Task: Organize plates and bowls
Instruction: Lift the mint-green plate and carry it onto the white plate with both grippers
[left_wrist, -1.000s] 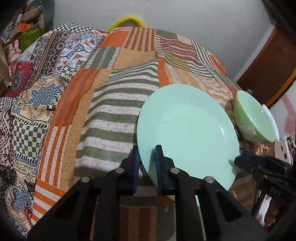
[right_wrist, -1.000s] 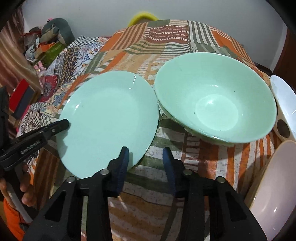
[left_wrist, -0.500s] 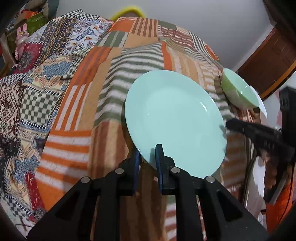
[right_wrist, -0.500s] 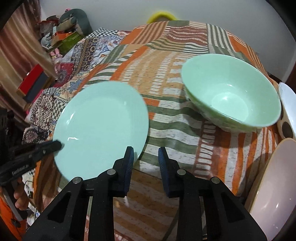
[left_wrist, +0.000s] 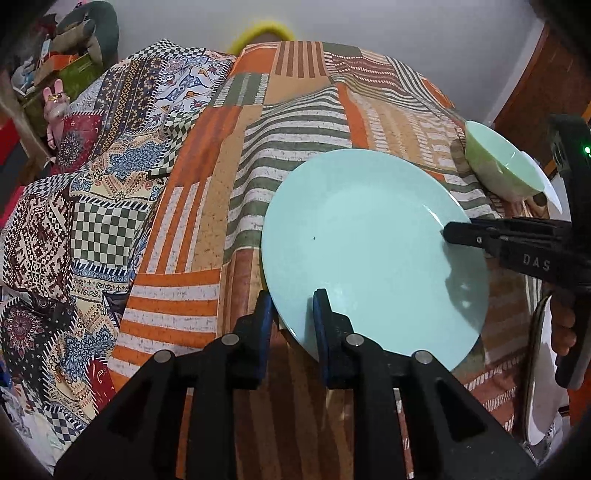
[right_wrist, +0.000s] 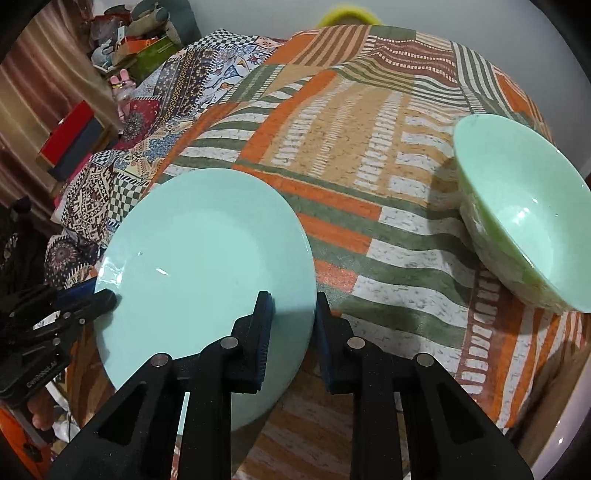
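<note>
A mint green plate (left_wrist: 369, 243) (right_wrist: 207, 266) hangs tilted over the near edge of the patchwork table cloth (left_wrist: 295, 122). My left gripper (left_wrist: 293, 299) has the plate's near rim between its pads, and its jaws are opening slightly. In the right wrist view it reaches in from the left (right_wrist: 107, 295). My right gripper (right_wrist: 291, 299) straddles the opposite rim, jaws closing with the pads against the plate; the left wrist view shows its fingers (left_wrist: 458, 232) at the plate's right side. A pale green bowl (right_wrist: 524, 221) (left_wrist: 498, 166) sits on the cloth to the right.
A white plate (left_wrist: 550, 192) lies behind the bowl. Another pale plate (left_wrist: 535, 369) (right_wrist: 569, 454) stands at the right edge of the table. Boxes and toys (right_wrist: 74, 136) crowd the far left beyond a second patterned cloth. A grey wall backs the table.
The plate has been carried left, away from the bowl. My right gripper followed it, slid over its rim and narrowed. My left jaws have widened a little.
</note>
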